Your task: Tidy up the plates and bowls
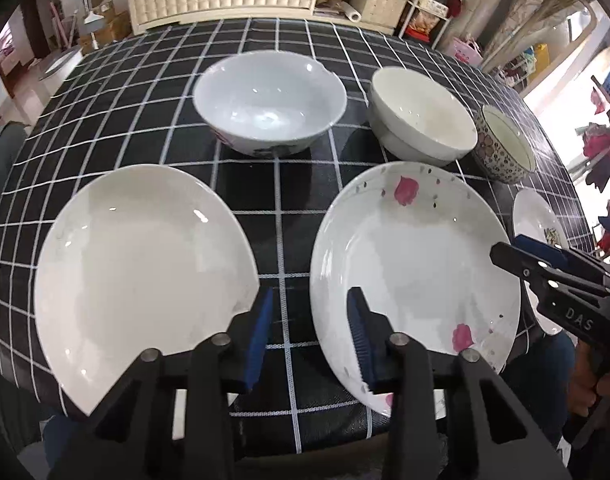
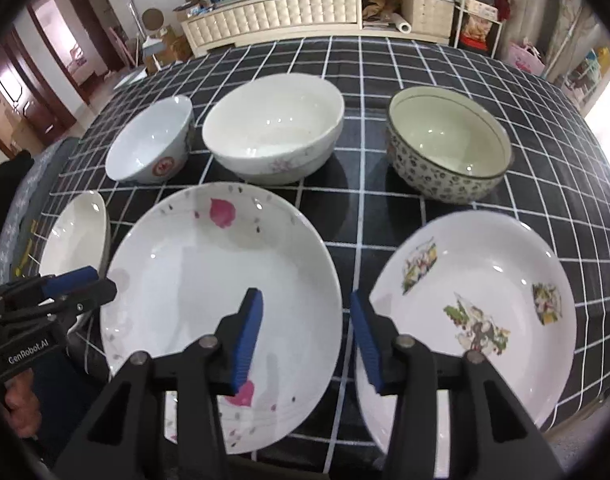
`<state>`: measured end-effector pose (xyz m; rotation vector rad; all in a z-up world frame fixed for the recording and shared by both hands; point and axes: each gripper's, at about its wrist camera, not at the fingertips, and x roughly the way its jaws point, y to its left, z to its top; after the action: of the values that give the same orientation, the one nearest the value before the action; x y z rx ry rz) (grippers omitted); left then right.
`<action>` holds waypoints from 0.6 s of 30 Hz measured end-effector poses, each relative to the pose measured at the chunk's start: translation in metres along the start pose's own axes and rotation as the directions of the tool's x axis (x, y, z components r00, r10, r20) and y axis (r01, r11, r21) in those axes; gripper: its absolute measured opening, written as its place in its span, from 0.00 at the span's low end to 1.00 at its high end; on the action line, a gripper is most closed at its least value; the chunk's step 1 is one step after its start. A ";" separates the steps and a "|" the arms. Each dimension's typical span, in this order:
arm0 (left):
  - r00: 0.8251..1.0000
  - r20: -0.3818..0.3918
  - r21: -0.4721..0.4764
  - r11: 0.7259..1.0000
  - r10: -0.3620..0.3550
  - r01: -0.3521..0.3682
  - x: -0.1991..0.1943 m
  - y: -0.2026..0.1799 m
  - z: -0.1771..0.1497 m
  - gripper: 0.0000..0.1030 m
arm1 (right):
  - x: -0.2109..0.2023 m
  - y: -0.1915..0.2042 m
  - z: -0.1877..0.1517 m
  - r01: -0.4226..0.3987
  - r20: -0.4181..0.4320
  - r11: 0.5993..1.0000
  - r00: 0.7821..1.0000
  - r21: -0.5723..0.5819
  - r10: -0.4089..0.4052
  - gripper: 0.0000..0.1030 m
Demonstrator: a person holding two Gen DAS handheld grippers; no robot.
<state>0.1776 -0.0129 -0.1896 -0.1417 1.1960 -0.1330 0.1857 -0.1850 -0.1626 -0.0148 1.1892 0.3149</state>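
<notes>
Overhead, two hand-held grippers hover above three plates and three bowls on a black checked tablecloth (image 1: 297,184).

Along the near edge, from left to right, sit a plain white plate (image 1: 145,272), a pink-petal plate (image 1: 413,268) and a plate with green leaf prints (image 2: 473,316); none of them touch. Behind them stand a pale blue bowl (image 1: 269,104), a cream bowl (image 1: 421,114) and a flower-patterned bowl (image 2: 449,146), all upright and apart. The left gripper (image 1: 309,300) hangs over the gap between the plain and petal plates, its blue pads spread and holding nothing. The right gripper (image 2: 306,300) hangs over the gap between the petal and leaf plates, pads likewise spread and empty. A cream cabinet (image 2: 281,16) stands beyond the table.
</notes>
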 end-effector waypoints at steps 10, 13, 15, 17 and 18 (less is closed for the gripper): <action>0.999 -0.043 0.021 1.000 -0.014 0.015 0.018 -0.006 -0.003 0.11 | 0.007 -0.007 -0.004 0.010 -0.016 1.000 1.000 -0.009 -0.010 0.28; 0.999 -0.040 0.013 1.000 -0.019 0.020 0.019 -0.005 -0.005 0.11 | 0.005 -0.011 -0.002 0.016 -0.006 1.000 1.000 -0.009 -0.016 0.24; 0.999 -0.040 0.007 1.000 -0.022 0.022 0.019 -0.004 -0.006 0.11 | 0.003 -0.011 0.000 0.027 0.011 0.999 1.000 -0.024 -0.027 0.24; 0.999 -0.040 0.008 1.000 -0.018 0.018 0.019 -0.005 -0.007 0.11 | -0.001 -0.007 0.005 0.033 0.027 0.998 0.999 -0.052 -0.032 0.24; 0.999 -0.040 0.012 1.000 -0.013 0.014 0.019 -0.006 -0.008 0.11 | -0.003 -0.004 0.008 0.041 0.039 0.996 0.999 -0.078 -0.038 0.24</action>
<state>0.1772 -0.0223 -0.2088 -0.1367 1.2340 -0.1555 0.1929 -0.1884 -0.1574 -0.1009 1.1377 0.3257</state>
